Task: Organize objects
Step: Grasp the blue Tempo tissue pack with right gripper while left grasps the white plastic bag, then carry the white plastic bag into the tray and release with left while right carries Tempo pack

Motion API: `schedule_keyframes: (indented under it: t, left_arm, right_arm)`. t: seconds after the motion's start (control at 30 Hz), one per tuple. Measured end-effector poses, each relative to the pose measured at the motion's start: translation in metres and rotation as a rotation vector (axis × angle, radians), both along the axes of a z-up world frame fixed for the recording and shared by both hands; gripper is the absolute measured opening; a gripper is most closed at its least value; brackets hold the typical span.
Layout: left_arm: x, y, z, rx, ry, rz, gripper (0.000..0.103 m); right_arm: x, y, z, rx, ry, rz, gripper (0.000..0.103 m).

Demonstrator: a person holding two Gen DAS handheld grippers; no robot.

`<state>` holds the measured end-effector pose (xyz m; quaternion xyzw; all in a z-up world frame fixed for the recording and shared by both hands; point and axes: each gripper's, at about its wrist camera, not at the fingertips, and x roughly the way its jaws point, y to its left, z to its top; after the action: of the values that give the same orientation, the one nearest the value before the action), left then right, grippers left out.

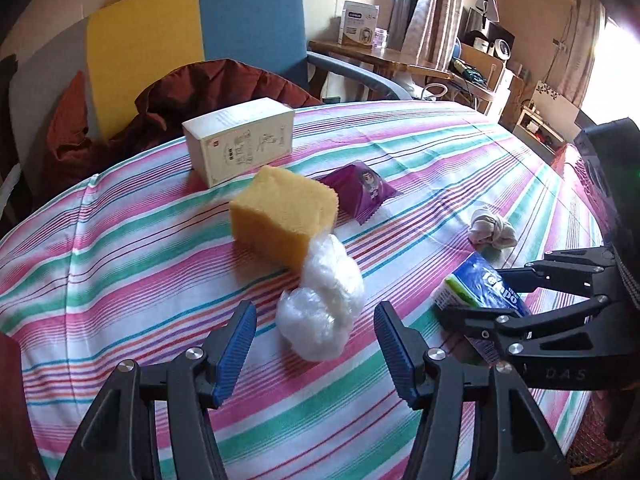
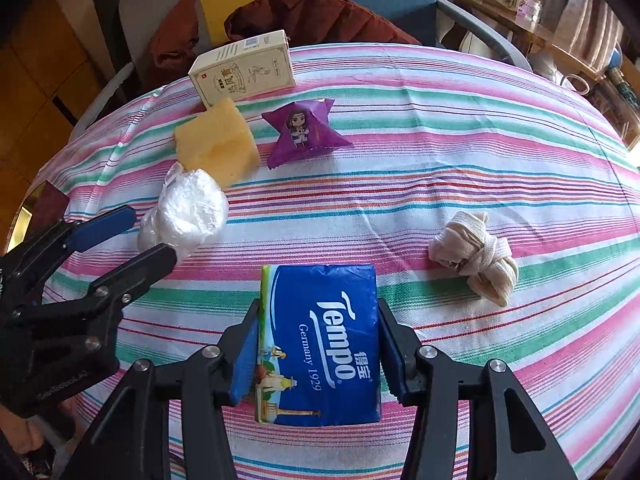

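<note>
My right gripper (image 2: 318, 308) is shut on a blue Tempo tissue pack (image 2: 320, 344), held just above the striped tablecloth (image 2: 440, 184). The left wrist view shows that pack (image 1: 480, 288) at the right. My left gripper (image 1: 316, 344) is open, and a crumpled white plastic bag (image 1: 324, 304) lies right at its fingertips with the pads off it. Behind the bag are a yellow sponge (image 1: 280, 212), a purple snack packet (image 1: 360, 192) and a cream box (image 1: 240, 140). A knotted cloth bundle (image 2: 476, 256) lies to the right of the pack.
A chair with a yellow and blue back (image 1: 200, 32) stands behind the table with a rust-brown jacket (image 1: 180, 96) draped on it. A wooden side table (image 1: 384, 60) carrying a box is at the back right. The table's edge curves close on the left.
</note>
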<state>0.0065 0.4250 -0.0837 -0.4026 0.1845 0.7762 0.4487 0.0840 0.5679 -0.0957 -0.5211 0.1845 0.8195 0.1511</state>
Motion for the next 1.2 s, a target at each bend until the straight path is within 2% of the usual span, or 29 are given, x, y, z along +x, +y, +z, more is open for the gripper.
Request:
schedule_keyframes:
  t: [0.23, 0.3, 0.43, 0.57, 0.8, 1.0, 1.2]
  left_arm:
    - [0.004, 0.016, -0.015, -0.031, 0.048, -0.061, 0.060]
    - [0.004, 0.013, -0.013, -0.010, 0.042, -0.072, 0.044]
    - [0.003, 0.004, -0.012, 0.014, 0.036, -0.064, 0.039]
    - [0.005, -0.011, -0.011, 0.031, 0.053, -0.035, 0.038]
    - [0.000, -0.056, -0.010, 0.094, 0.027, 0.059, 0.038]
    - [0.003, -0.096, -0.009, 0.133, 0.021, 0.127, 0.038]
    - [0.012, -0.114, -0.006, 0.154, 0.031, 0.154, 0.038]
  right_arm:
    - [0.002, 0.006, 0.000, -0.019, 0.008, -0.010, 0.053]
    - [0.002, 0.007, 0.000, -0.022, 0.014, -0.012, 0.053]
    - [0.002, 0.005, 0.000, -0.010, 0.016, -0.009, 0.053]
    - [0.002, 0.001, 0.000, 0.015, 0.017, 0.000, 0.054]
    - [0.001, -0.005, 0.002, 0.024, 0.046, 0.020, 0.053]
    - [-0.007, -0.028, 0.002, 0.043, 0.071, 0.094, 0.053]
    - [-0.011, -0.044, 0.001, 0.086, 0.082, 0.144, 0.053]
